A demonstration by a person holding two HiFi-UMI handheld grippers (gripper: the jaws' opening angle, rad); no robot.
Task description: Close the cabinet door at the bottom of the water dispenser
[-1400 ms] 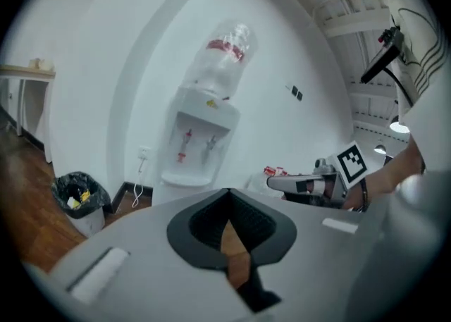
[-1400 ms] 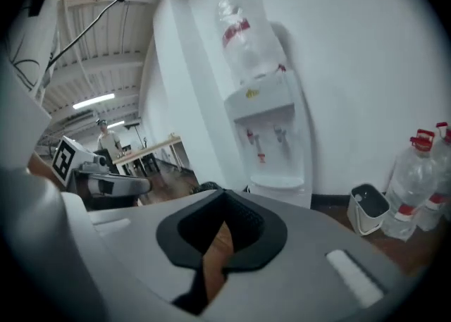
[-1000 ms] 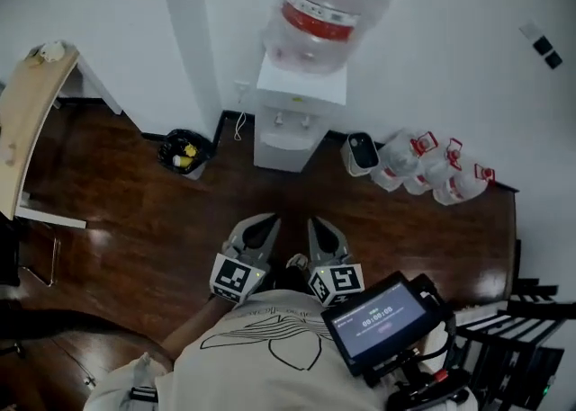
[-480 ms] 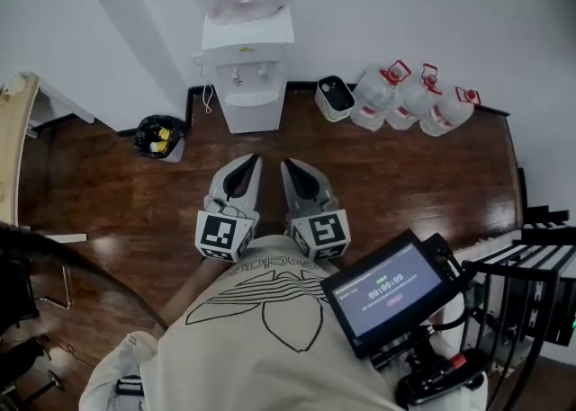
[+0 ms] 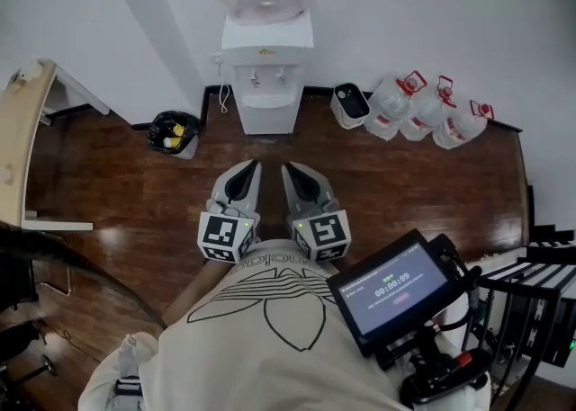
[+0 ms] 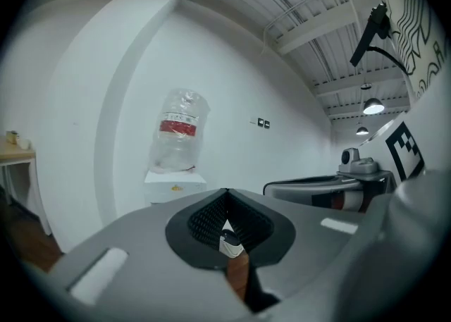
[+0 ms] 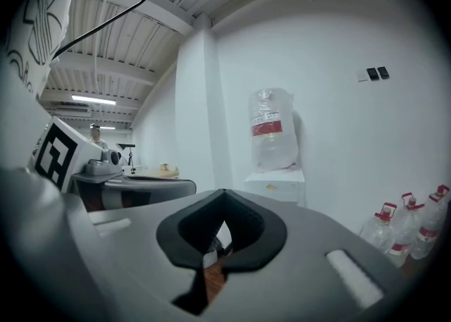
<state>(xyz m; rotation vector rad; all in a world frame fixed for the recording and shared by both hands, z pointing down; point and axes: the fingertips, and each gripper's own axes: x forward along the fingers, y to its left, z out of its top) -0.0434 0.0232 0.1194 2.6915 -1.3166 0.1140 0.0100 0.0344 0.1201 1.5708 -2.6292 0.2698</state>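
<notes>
The water dispenser [image 5: 267, 76] stands against the wall at 12 o'clock, well apart from both grippers; its bottom cabinet door is too small to judge. The left gripper [image 5: 247, 171] and right gripper [image 5: 292, 174] point toward it side by side, fingers pressed together, holding nothing. 3 water jugs [image 5: 423, 112] sit at 2 o'clock.

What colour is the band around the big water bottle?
Red. The band shows best in the right gripper view.
</notes>
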